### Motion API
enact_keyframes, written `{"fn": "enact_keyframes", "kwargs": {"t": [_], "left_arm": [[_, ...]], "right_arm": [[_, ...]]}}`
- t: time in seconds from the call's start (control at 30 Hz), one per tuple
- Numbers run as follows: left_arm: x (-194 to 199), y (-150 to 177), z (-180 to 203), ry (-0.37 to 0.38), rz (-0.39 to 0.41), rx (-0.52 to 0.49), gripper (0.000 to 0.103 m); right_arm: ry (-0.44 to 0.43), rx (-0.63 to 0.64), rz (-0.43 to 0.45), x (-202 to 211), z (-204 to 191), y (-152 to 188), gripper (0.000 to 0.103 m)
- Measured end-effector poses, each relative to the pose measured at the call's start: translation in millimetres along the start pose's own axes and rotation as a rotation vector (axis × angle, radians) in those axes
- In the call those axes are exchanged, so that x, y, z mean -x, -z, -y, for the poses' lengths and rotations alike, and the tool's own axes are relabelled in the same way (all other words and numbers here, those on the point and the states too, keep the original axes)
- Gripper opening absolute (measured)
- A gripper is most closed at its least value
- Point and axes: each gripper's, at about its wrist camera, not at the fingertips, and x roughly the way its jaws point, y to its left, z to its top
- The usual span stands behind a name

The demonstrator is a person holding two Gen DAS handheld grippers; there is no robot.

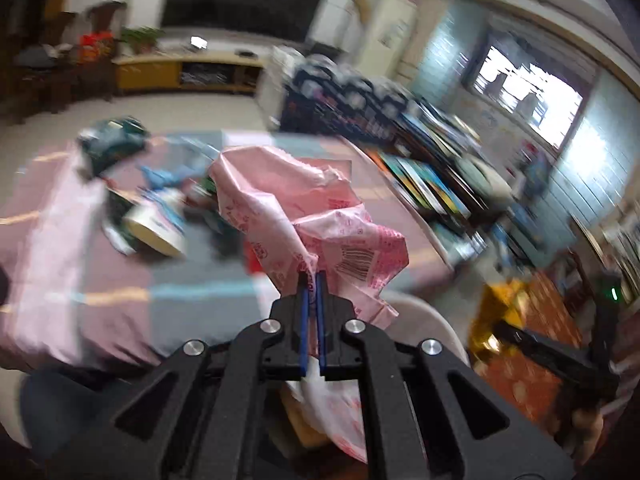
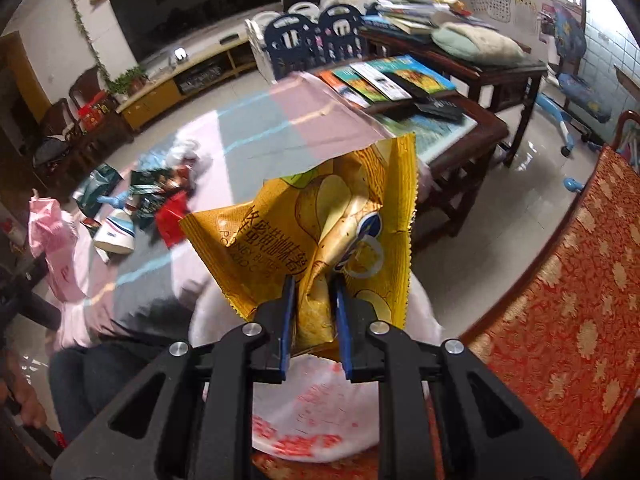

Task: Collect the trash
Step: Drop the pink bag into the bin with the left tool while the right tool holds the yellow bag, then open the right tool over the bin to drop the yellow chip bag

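Observation:
My left gripper [image 1: 311, 276] is shut on a crumpled pink plastic wrapper [image 1: 304, 216] and holds it up over the table. My right gripper [image 2: 314, 280] is shut on a yellow potato chip bag [image 2: 320, 232] held above a white plastic bag [image 2: 316, 408] that lies open below it. The pink wrapper also shows at the left edge of the right wrist view [image 2: 54, 236]. More trash lies on the pink and blue tablecloth [image 2: 256, 128]: a white paper cup [image 2: 114, 236], a red wrapper [image 2: 172, 220] and dark green packets [image 2: 150, 190].
A dark wooden table [image 2: 472, 128] with books stands to the right. A red patterned seat [image 2: 568, 280] is at the right edge. A TV [image 2: 192, 4] and low cabinet stand at the far wall. Blue chairs [image 2: 316, 36] stand behind the table.

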Motion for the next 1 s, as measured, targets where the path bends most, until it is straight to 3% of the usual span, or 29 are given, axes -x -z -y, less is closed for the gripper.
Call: {"fn": "enact_keyframes", "kwargs": {"t": [0.17, 0.3, 0.33, 0.4, 0.43, 0.47, 0.53, 0.67, 0.83, 1.0], "left_arm": [[-45.7, 46.8, 70.0, 0.111, -0.170, -0.218, 0.005], [-71.7, 77.1, 95.5, 0.181, -0.274, -0.301, 0.005], [-74.7, 81.6, 98.3, 0.186, -0.291, -0.313, 0.011], [-75.8, 83.0, 99.5, 0.186, -0.304, -0.318, 0.042], [-74.2, 82.5, 97.3, 0.183, -0.299, -0.310, 0.068], [-70.7, 82.3, 94.0, 0.176, -0.277, -0.295, 0.076], [-69.1, 75.8, 85.3, 0.177, -0.258, -0.266, 0.077], [-70.9, 61.0, 65.0, 0.074, -0.223, -0.205, 0.078], [-66.4, 49.6, 36.2, -0.030, -0.188, -0.107, 0.079], [-52.2, 18.0, -29.1, -0.158, -0.090, 0.056, 0.078]], "right_arm": [[0.067, -0.097, -0.074, -14.0, 38.2, 2.2, 0.020], [0.084, -0.046, -0.083, -18.9, 30.8, 7.7, 0.020], [0.087, -0.037, -0.084, -19.8, 29.1, 9.5, 0.020], [0.081, -0.037, -0.091, -22.0, 28.0, 11.7, 0.020], [0.075, -0.041, -0.095, -23.1, 29.6, 12.2, 0.020], [0.072, -0.046, -0.098, -24.2, 30.3, 12.4, 0.020], [0.060, -0.054, -0.104, -25.1, 29.8, 12.5, 0.026], [0.030, -0.064, -0.111, -24.9, 24.3, 11.3, 0.066], [0.037, -0.040, -0.087, -21.1, 8.0, 8.8, 0.070], [0.025, 0.047, -0.056, -22.7, -31.8, -1.9, 0.070]]}}
